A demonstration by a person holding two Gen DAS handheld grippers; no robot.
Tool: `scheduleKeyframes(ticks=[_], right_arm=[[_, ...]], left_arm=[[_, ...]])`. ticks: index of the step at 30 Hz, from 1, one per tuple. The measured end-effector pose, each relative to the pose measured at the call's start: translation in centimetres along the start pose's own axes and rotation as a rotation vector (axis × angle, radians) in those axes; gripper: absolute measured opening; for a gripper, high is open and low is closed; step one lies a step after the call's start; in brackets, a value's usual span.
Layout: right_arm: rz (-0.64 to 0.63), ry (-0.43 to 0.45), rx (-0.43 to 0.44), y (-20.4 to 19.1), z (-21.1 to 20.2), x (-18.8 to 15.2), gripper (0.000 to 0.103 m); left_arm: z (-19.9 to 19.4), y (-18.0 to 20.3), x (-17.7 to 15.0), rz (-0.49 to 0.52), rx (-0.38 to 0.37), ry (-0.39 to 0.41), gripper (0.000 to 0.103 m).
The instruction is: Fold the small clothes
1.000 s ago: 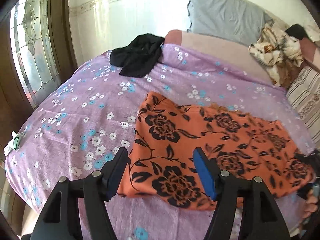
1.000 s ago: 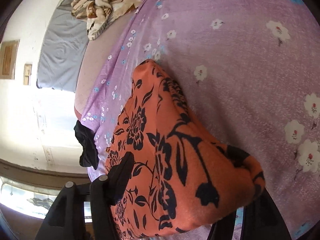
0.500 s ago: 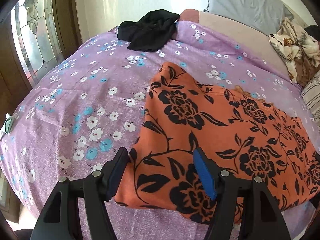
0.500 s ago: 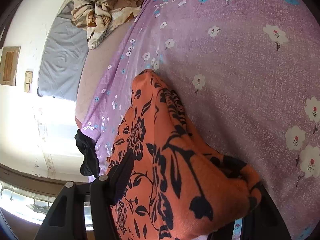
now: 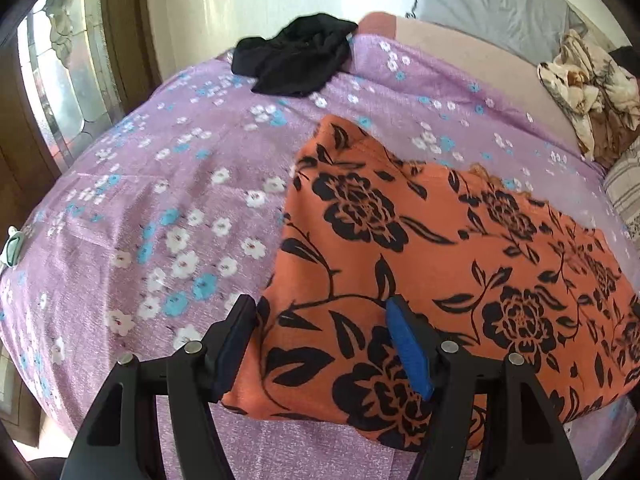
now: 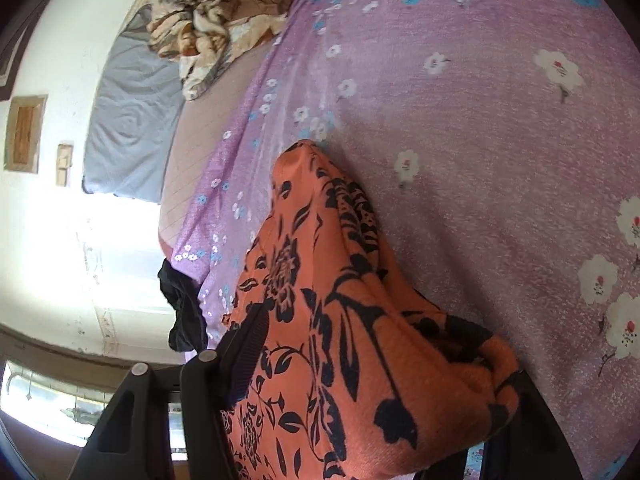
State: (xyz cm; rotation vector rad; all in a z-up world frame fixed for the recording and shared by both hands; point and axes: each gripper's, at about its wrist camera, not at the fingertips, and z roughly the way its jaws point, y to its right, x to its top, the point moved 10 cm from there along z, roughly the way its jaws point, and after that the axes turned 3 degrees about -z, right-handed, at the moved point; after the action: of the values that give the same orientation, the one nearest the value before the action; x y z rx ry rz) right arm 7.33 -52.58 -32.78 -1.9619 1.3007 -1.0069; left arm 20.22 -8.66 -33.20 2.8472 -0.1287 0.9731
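Right gripper [image 6: 372, 364] fingers just closing on bunched orange floral garment [image 6: 344, 320]; left gripper [image 5: 324, 344] lowered, fingers released, straddling near-left corner; fold lift next.

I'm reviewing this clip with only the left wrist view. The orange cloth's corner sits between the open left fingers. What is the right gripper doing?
Observer: The right gripper has the cloth bunched between its fingers, and its jaws have just been closing.
Operator: Does that end lie flat?
Observer: No, it rises off the bedsheet in a ridge.
Operator: Are both fingers visible?
Observer: Only one finger shows clearly. The cloth covers most of the other.
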Motion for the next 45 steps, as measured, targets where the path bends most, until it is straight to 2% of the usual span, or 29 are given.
scheduleKeyframes(ticks=[2,5,8,10,13,16,21,24,26,27,28,29,30,31,32,33,36,37,39,40,43,44,45], right_arm=[[-0.046,-0.005,-0.036,-0.3,0.3,-0.3,0.025],[-0.110,0.015,-0.061,-2.1,0.1,-0.9,0.022],[-0.255,0.037,-0.063,-6.5,-0.4,-2.3,0.022],[-0.357,0.051,-0.052,-10.3,-0.5,-3.8,0.022],[-0.443,0.038,-0.011,-15.0,0.1,-6.7,0.022],[-0.484,-0.028,0.015,-18.8,2.5,-10.5,0.021],[-0.478,-0.180,0.070,-22.3,8.5,-18.1,0.021],[-0.467,-0.290,0.100,-22.6,11.9,-23.0,0.021],[-0.487,-0.365,0.066,-21.7,14.0,-26.3,0.022],[-0.515,-0.368,0.042,-21.2,14.6,-27.2,0.025],[-0.541,-0.350,0.044,-20.9,14.7,-27.5,0.025],[-0.552,-0.334,0.072,-21.1,14.4,-27.6,0.030],[-0.547,-0.341,0.117,-21.4,13.9,-27.6,0.046],[-0.530,-0.384,0.184,-21.9,13.4,-28.0,0.059],[-0.520,-0.433,0.247,-22.7,12.8,-28.5,0.076],[-0.528,-0.474,0.279,-23.2,12.0,-28.8,0.080],[-0.533,-0.562,0.351,-23.6,9.7,-28.8,0.080],[-0.530,-0.563,0.381,-23.5,8.6,-28.4,0.080],[-0.568,-0.501,0.392,-23.3,6.2,-26.3,0.079],[-0.594,-0.455,0.361,-22.6,5.3,-24.8,0.078],[-0.618,-0.348,0.249,-20.3,4.0,-20.3,0.054],[-0.601,-0.325,0.214,-19.5,4.1,-18.6,0.041],[-0.571,-0.306,0.185,-18.5,4.2,-17.2,0.035]], left_arm=[[1.0,0.1,-0.6,0.014,0.002,-0.038,0.069],[1.0,-0.3,-0.3,-0.010,-0.029,-0.056,0.066],[0.3,-1.9,0.8,-0.066,-0.058,-0.050,0.064],[0.0,-3.9,1.8,-0.113,-0.043,-0.040,0.064],[-0.5,-7.5,3.0,-0.168,0.019,-0.015,0.064],[-1.1,-11.1,3.9,-0.239,0.057,-0.003,0.064],[-2.0,-15.7,4.5,-0.336,0.087,0.005,0.064],[-2.5,-17.3,4.5,-0.353,0.111,0.015,0.064],[-2.4,-17.7,4.4,-0.359,0.109,0.011,0.064],[-2.4,-17.9,4.3,-0.357,0.108,0.007,0.064],[-2.2,-17.9,4.3,-0.355,0.109,0.002,0.064],[-2.1,-17.9,4.4,-0.354,0.109,-0.001,0.064],[-2.1,-17.9,4.4,-0.354,0.108,0.000,0.064],[-2.2,-17.8,4.4,-0.352,0.106,0.003,0.064],[-2.2,-17.7,4.6,-0.347,0.107,0.010,0.064],[-2.3,-17.6,4.8,-0.345,0.109,0.016,0.064],[-3.1,-16.8,5.4,-0.343,0.086,0.053,0.064],[-3.6,-16.3,5.9,-0.332,0.074,0.080,0.064],[-5.0,-14.9,6.9,-0.310,0.024,0.154,0.064],[-6.0,-14.0,7.4,-0.296,-0.007,0.198,0.064],[-8.3,-10.2,8.6,-0.195,-0.078,0.309,0.065],[-8.4,-8.9,8.6,-0.165,-0.101,0.316,0.065],[-8.4,-7.4,8.6,-0.132,-0.128,0.317,0.065]])
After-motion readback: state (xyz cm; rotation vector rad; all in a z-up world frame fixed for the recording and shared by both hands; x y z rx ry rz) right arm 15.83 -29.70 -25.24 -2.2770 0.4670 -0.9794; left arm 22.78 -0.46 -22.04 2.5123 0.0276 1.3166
